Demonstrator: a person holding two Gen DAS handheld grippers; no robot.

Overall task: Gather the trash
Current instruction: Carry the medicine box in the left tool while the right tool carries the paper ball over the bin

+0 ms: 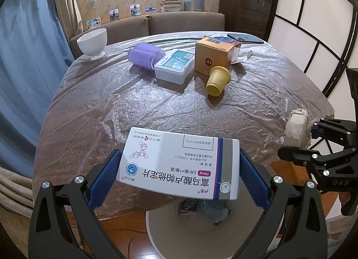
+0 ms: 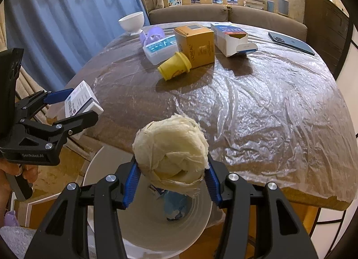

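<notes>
My left gripper [image 1: 179, 169] is shut on a flat white medicine box [image 1: 181, 165], held level at the table's near edge; the same box [image 2: 81, 100] and gripper [image 2: 73, 104] show at the left of the right wrist view. My right gripper [image 2: 171, 173] is shut on a crumpled ball of cream tissue [image 2: 171, 153], also visible as a wad [image 1: 296, 130] at the right of the left wrist view. Both held things hang above a white round bin [image 2: 156, 236] on the floor, which holds some blue and white scraps [image 2: 176, 209]. The bin [image 1: 165, 227] sits under the box.
The table [image 2: 257, 106] wears crinkled clear plastic. At its far side lie a yellow cup on its side [image 2: 175, 65], an orange carton [image 2: 197, 44], a white wipes pack [image 2: 160, 48], a purple roller [image 1: 145, 54], an open blue-white box [image 2: 230, 37], a phone [image 2: 290, 42] and a white bowl [image 1: 92, 41]. A brown sofa [image 1: 156, 23] stands behind.
</notes>
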